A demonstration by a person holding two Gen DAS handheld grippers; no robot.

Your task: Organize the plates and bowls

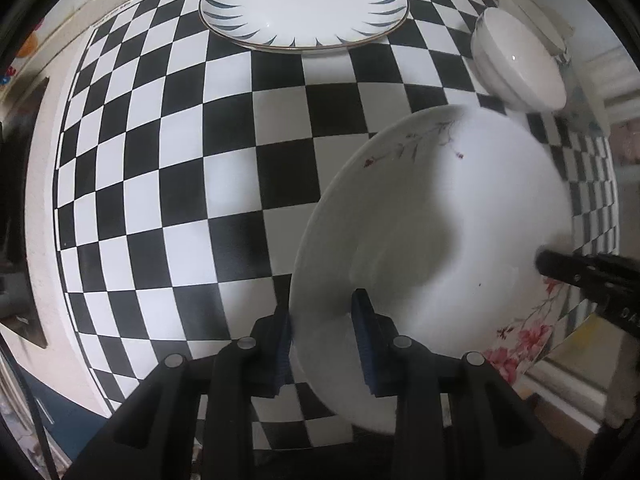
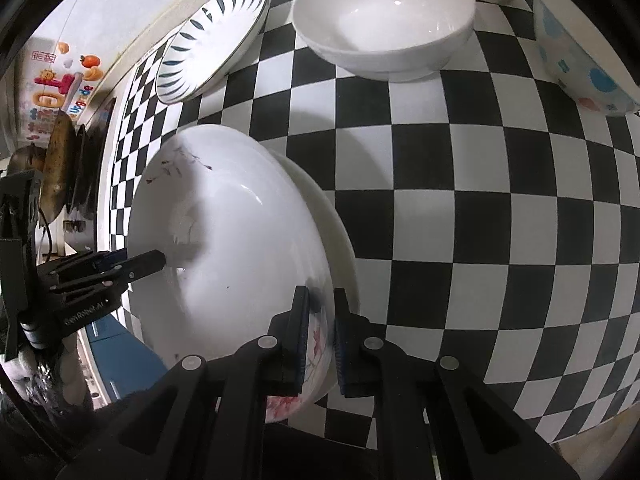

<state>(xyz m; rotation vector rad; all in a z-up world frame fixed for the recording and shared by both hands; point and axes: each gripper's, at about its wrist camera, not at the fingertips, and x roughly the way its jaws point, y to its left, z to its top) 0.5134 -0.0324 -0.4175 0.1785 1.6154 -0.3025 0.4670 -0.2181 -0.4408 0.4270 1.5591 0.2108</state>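
Two tools pinch one floral plate (image 1: 432, 240) above the checkered table (image 1: 200, 200): the left tool (image 1: 326, 344) clamps its near rim, the right tool (image 2: 320, 340) the opposite rim. Farther back sit a blue-petal plate (image 1: 304, 4) and a white bowl (image 2: 384, 24).

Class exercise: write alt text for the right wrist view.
The right gripper and left gripper hold opposite rims of a floral plate above a checkered tablecloth. Beyond sit a white bowl and a leaf-patterned plate.
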